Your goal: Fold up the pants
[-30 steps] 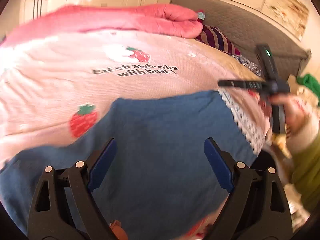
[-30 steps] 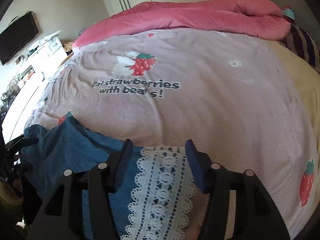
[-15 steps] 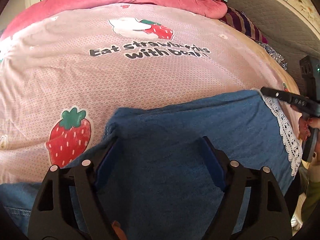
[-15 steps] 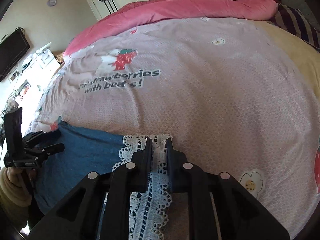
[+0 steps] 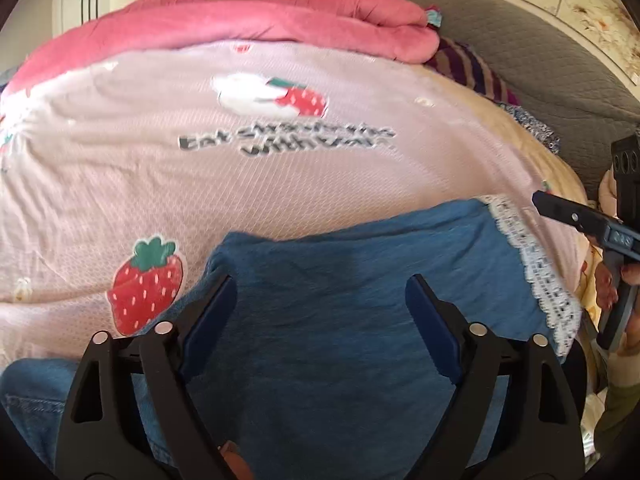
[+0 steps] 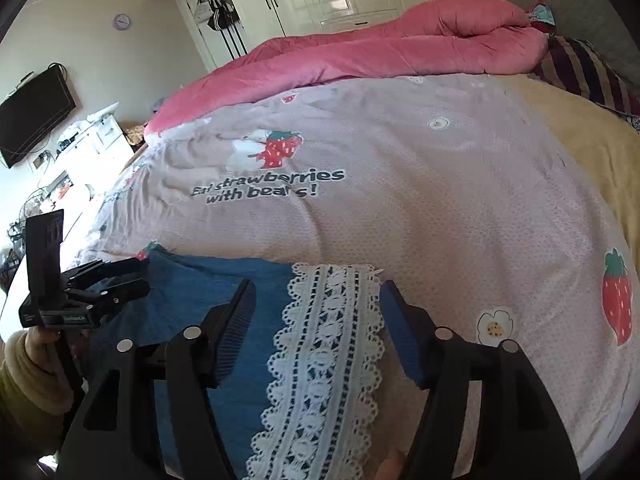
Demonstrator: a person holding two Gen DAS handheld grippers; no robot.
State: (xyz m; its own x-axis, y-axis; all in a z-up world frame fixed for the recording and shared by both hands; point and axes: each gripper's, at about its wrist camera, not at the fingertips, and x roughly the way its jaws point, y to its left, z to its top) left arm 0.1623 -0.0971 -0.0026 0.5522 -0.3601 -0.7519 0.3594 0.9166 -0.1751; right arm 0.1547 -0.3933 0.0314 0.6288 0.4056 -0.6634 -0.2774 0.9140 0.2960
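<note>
The blue denim pants [image 5: 360,280] lie flat at the near edge of the bed [image 6: 440,208], their white lace hem [image 6: 320,352] toward the right. Over the lace, the right gripper [image 6: 318,300] is opening its fingers, clear of the cloth. The left gripper [image 5: 320,300] is opening over the denim, holding nothing

The pants [image 5: 340,340] run off the near edge in both views, so their full length is hidden. The left view is blurred: the print [image 5: 288,140] on the sheet [image 5: 120,184] smears and cannot be read there. The right gripper [image 5: 560,212] is cut off by that view's right edge, possibly clear of the lace [image 5: 536,264]. Clutter on the far left desk [image 6: 80,148] is too small to name.
</note>
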